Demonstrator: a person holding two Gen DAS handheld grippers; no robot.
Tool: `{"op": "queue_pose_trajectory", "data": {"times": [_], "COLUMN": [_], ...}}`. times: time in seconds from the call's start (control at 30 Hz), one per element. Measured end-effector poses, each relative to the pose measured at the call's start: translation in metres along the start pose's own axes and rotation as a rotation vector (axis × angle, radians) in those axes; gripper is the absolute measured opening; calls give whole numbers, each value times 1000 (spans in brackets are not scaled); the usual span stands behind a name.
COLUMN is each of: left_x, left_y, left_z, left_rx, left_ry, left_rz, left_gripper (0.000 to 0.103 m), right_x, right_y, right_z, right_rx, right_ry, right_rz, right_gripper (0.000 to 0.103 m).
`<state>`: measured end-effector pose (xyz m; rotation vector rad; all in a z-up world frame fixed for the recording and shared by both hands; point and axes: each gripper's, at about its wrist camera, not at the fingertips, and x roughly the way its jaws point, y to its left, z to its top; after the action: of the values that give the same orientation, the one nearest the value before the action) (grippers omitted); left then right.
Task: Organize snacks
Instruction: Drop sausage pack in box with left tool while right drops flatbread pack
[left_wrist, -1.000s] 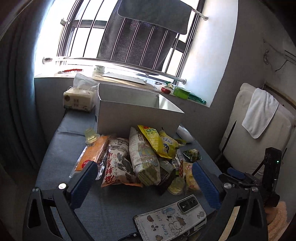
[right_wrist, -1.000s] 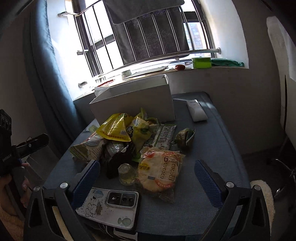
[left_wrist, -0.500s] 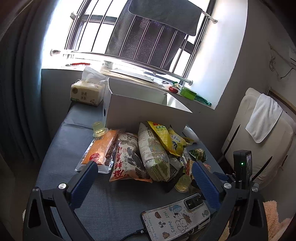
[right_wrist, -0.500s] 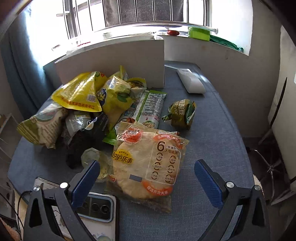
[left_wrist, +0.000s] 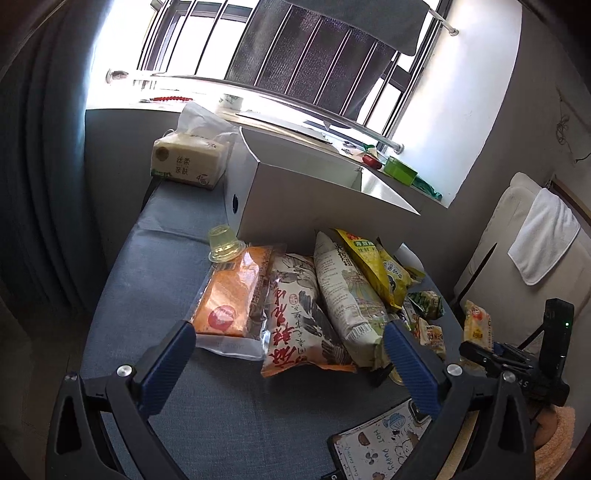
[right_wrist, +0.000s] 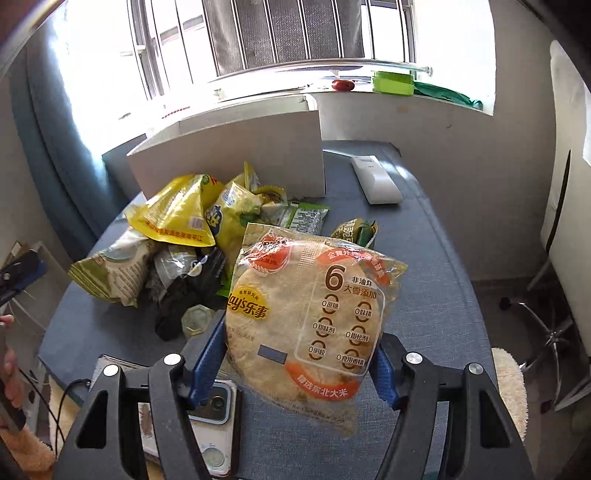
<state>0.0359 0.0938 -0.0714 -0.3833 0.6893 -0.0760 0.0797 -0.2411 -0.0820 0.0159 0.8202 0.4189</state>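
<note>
Right gripper (right_wrist: 299, 363) closing on Lay's rice-cracker pack (right_wrist: 310, 317), mid-frame; squeeze gently, carry to white box (right_wrist: 236, 155) upper centre. Left gripper (left_wrist: 291, 356) spread, empty.

Black frames, silver screws, blue ribbed fingers (left_wrist: 168, 363).

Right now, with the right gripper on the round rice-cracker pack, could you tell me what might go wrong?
The right gripper, jaws closing, pinches only the lower edges of the rice-cracker pack; the crackers could crack or the slick pack could slip. The phone lies directly below. The white box sits behind the snack pile.
</note>
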Motion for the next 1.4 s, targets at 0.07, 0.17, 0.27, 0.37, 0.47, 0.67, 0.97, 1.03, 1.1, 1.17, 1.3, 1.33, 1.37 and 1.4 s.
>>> {"op": "queue_pose_trajectory", "data": {"times": [0.07, 0.17, 0.27, 0.37, 0.47, 0.67, 0.97, 1.03, 1.1, 1.17, 1.3, 1.33, 1.37, 1.4], "left_x": [21, 56, 85, 98, 106, 120, 74, 62, 50, 43, 31, 30, 29, 30], "left_y": [14, 34, 49, 49, 43, 20, 18, 12, 8, 2, -24, -30, -36, -41], "left_z": [10, 21, 24, 25, 28, 26, 38, 38, 39, 44, 64, 72, 80, 88], "left_rx": [2, 7, 15, 64, 125, 315, 227, 228, 213, 213, 238, 241, 244, 245], "left_ry": [70, 178, 274, 310, 337, 348, 255, 227, 185, 147, 82, 60, 41, 31], "left_rz": [5, 15, 46, 50, 88, 214, 100, 87, 52, 21, -32, -44, -51, -54], "left_gripper": [103, 103, 103, 102, 102, 72, 13, 13, 13, 13, 13, 13, 13, 13], "right_x": [-6, -8, -11, -9, -6, 1, -3, -2, -2, -4, -8, -9, -9, -10], "right_y": [-2, 4, 6, 8, 8, 11, 8, 9, 12, 14, 16, 17, 18, 20], "right_z": [2, 2, 1, 2, 2, 2, 2, 2, 2, 4, 20, 28, 38, 49], "right_rx": [8, -6, -6, -16, -16, -21, -14, -14, -23, -34, -50, -53, -64, -82], "right_ry": [-13, -36, -36, -31, -21, 0, -12, -9, -11, -19, -48, -58, -65, -82], "right_rz": [38, 68, 95, 99, 101, 105, 102, 108, 109, 111, 138, 151, 163, 169], "right_gripper": [73, 73, 73, 73, 73, 73, 73, 73, 73, 73, 73, 73, 73, 73]}}
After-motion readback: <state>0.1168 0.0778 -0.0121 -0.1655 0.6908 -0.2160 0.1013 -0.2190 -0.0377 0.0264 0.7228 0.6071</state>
